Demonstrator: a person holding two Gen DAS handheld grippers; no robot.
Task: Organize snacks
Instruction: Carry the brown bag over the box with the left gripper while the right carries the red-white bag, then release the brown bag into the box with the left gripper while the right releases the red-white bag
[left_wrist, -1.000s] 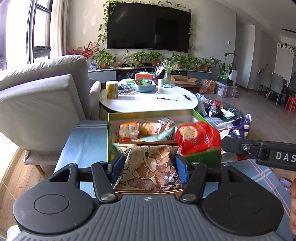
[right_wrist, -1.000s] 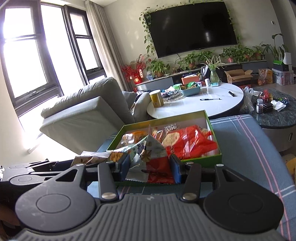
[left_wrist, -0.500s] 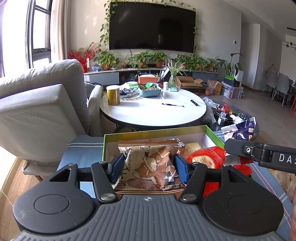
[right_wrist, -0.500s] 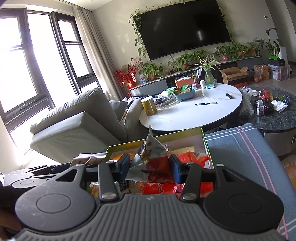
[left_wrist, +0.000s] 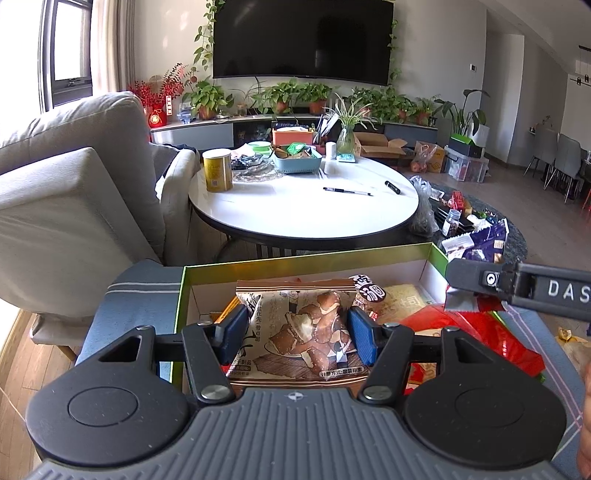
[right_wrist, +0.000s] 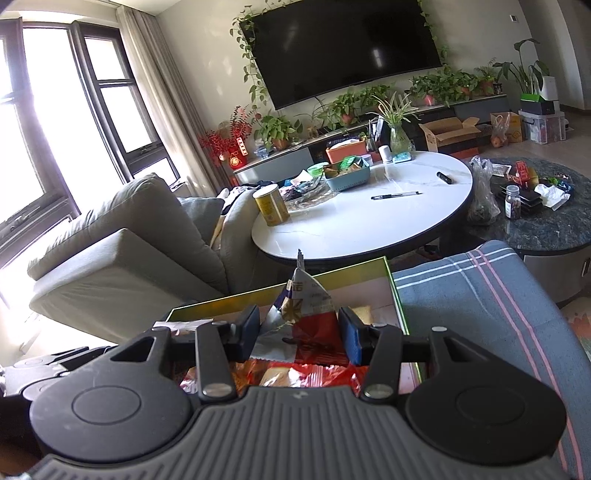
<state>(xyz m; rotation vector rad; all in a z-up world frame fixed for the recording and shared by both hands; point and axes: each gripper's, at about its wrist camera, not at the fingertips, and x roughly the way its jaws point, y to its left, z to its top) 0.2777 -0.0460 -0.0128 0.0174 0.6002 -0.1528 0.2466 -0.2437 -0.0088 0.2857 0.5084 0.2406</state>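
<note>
My left gripper (left_wrist: 298, 330) is shut on a brown snack bag (left_wrist: 299, 328) printed with mushrooms, its blue pads (left_wrist: 360, 336) pressing both sides. The bag hangs over the green box (left_wrist: 306, 264), which holds a red packet (left_wrist: 476, 332) and other snacks. My right gripper (right_wrist: 300, 334) is shut on a crumpled silver, red and blue snack packet (right_wrist: 308, 317) over the same green box (right_wrist: 395, 291). Its black finger (left_wrist: 517, 286) crosses the right edge of the left wrist view.
The box rests on a blue striped cloth (right_wrist: 480, 295). Beyond it stands a round white table (left_wrist: 306, 206) with a yellow can (left_wrist: 217, 170), a pen and a blue basket. A grey sofa (left_wrist: 66, 192) is at left, a dark low table (right_wrist: 546, 214) at right.
Both grippers have moved forward over the green box with their packets; the box now lies close under the fingers and the white table looms larger.
</note>
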